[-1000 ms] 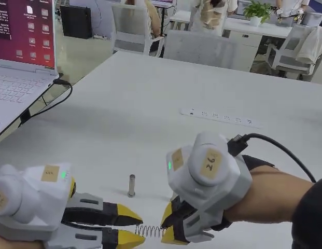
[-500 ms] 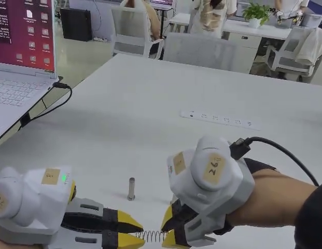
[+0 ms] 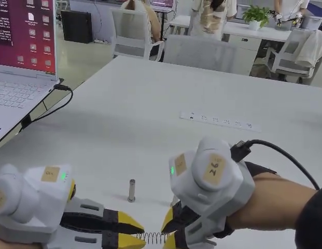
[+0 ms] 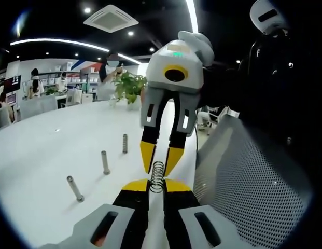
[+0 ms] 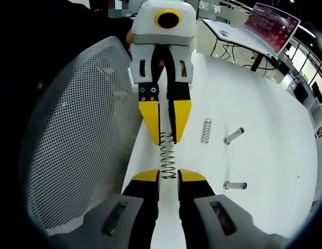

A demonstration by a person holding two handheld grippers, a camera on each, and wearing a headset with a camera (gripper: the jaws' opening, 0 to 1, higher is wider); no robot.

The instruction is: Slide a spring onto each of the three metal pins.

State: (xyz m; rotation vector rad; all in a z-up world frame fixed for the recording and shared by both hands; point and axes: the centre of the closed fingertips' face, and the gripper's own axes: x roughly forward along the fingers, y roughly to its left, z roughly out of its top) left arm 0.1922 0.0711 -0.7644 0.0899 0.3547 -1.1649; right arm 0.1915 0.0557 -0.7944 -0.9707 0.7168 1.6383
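A thin wire spring (image 3: 153,238) hangs level between my two grippers, low over the white table (image 3: 150,104). My left gripper (image 3: 139,234) pinches its left end and my right gripper (image 3: 167,234) pinches its right end. In the left gripper view the spring (image 4: 157,175) runs from my own jaws (image 4: 156,185) up to the right gripper (image 4: 158,162). Three bare metal pins (image 4: 105,162) stand upright in a row to the left there. One pin (image 3: 131,190) stands just beyond the spring. A second spring (image 5: 206,130) lies loose on the table beside two pins (image 5: 233,136).
An open laptop (image 3: 21,78) with its black cable (image 3: 52,104) sits at the table's left. A white power strip (image 3: 220,120) lies across the far middle. Chairs (image 3: 202,49) stand at the far edge. A grey mesh chair (image 4: 243,171) is close behind the grippers.
The view has tipped down a little. Both grippers stay shut on the ends of the same spring, in about the same place near the pin.
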